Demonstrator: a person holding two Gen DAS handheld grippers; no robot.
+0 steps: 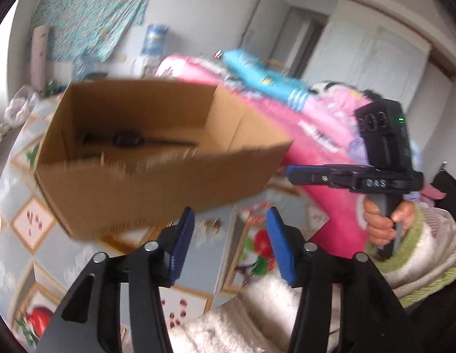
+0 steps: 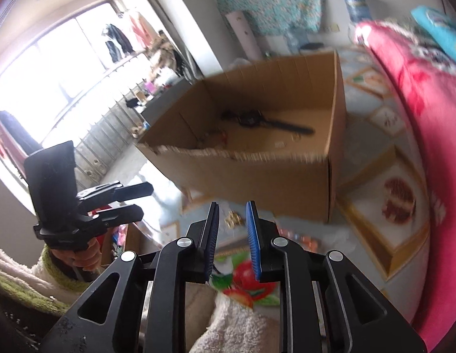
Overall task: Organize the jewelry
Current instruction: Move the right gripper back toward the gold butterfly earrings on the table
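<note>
Left gripper point(image 1: 231, 223): jaws parted, nothing between them. Right gripper point(image 2: 232, 220): jaws narrowly parted, likewise empty. Open cardboard box point(image 2: 257, 173) on patterned bedspread point(image 2: 384, 217), just beyond both grippers. Black wristwatch point(image 2: 251, 120) flat on box floor. Small gold piece point(image 2: 234, 219), possibly earrings, blurred, on bedspread beside box front.

Both grippers point forward and downward, nothing between their blue pads. The left gripper point(image 1: 230, 220) gapes wide; the right gripper point(image 2: 233, 217), at its 3 o'clock, stands narrowly parted.
</note>
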